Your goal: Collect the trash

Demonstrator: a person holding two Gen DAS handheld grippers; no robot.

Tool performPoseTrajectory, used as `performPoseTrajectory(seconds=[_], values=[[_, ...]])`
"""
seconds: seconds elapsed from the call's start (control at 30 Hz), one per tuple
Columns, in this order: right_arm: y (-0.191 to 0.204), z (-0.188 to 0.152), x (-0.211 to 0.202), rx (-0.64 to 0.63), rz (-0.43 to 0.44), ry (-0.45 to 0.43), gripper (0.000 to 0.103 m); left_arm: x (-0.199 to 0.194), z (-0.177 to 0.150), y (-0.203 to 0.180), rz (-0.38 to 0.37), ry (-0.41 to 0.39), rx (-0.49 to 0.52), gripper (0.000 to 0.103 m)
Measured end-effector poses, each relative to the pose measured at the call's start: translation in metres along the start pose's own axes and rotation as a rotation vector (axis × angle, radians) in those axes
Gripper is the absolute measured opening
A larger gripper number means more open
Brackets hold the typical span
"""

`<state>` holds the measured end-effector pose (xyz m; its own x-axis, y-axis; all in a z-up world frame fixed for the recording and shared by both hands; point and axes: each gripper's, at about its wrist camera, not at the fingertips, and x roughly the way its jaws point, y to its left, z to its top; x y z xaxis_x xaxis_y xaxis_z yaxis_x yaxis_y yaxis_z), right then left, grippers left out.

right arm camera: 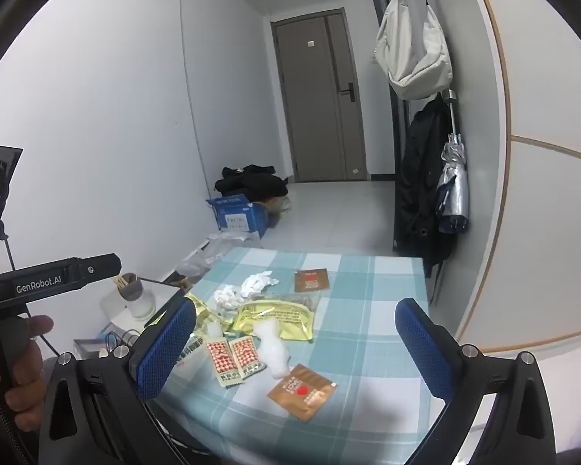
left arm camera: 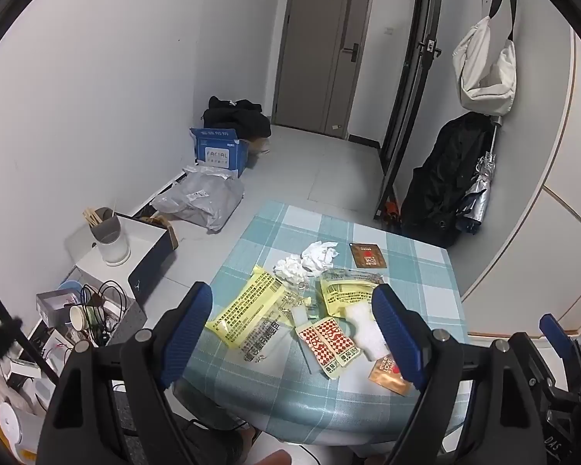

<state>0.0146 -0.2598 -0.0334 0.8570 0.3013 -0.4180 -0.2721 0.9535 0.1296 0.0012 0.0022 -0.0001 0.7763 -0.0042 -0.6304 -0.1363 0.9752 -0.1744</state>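
Trash lies on a table with a blue-checked cloth (left arm camera: pixel 418 271) (right arm camera: pixel 372 310): yellow wrappers (left arm camera: pixel 248 314) (right arm camera: pixel 279 316), two red-checked sachets (left arm camera: pixel 325 345) (right arm camera: pixel 236 356), crumpled white tissues (left arm camera: pixel 310 259) (right arm camera: pixel 248 288), a white foam piece (left arm camera: pixel 362 325) (right arm camera: pixel 275 348) and two brown sachets (left arm camera: pixel 389 378) (right arm camera: pixel 302 391), the farther brown sachet (left arm camera: pixel 368 255) (right arm camera: pixel 311 280) near the back. My left gripper (left arm camera: pixel 294 333) hovers open above the pile, nothing between its blue pads. My right gripper (right arm camera: pixel 294 352) is also open and empty over the near sachets.
A low white stand with a cup of chopsticks (left arm camera: pixel 108 236) (right arm camera: pixel 133 294) sits left of the table, clutter (left arm camera: pixel 85 314) below it. A blue box (left arm camera: pixel 219 151) (right arm camera: pixel 240 213), grey bags (left arm camera: pixel 201 201) and black clothing lie on the floor. Coats and an umbrella (left arm camera: pixel 480 193) (right arm camera: pixel 451 190) hang right.
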Motion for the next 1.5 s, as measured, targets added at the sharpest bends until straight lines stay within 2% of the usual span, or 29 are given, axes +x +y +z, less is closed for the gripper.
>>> performPoseTrajectory(seconds=[0.17,0.43,0.8,1.17,1.5], values=[[0.002,-0.001,-0.001,0.000,-0.002,-0.007,0.103,-0.001,0.000,-0.007,0.014,-0.013,0.018,0.082],[-0.002,0.000,-0.003,0.007,0.004,-0.004,0.103,0.000,-0.001,0.002,-0.017,-0.007,-0.020,0.082],[-0.001,0.001,-0.001,0.010,0.001,-0.010,0.103,-0.002,-0.002,0.003,0.017,-0.014,-0.015,0.082],[0.000,0.002,-0.003,0.001,0.002,-0.014,0.103,-0.002,0.001,0.005,0.018,-0.017,-0.006,0.082],[-0.001,0.000,-0.002,0.002,-0.003,-0.017,0.103,-0.001,0.001,0.002,0.000,-0.008,-0.010,0.082]])
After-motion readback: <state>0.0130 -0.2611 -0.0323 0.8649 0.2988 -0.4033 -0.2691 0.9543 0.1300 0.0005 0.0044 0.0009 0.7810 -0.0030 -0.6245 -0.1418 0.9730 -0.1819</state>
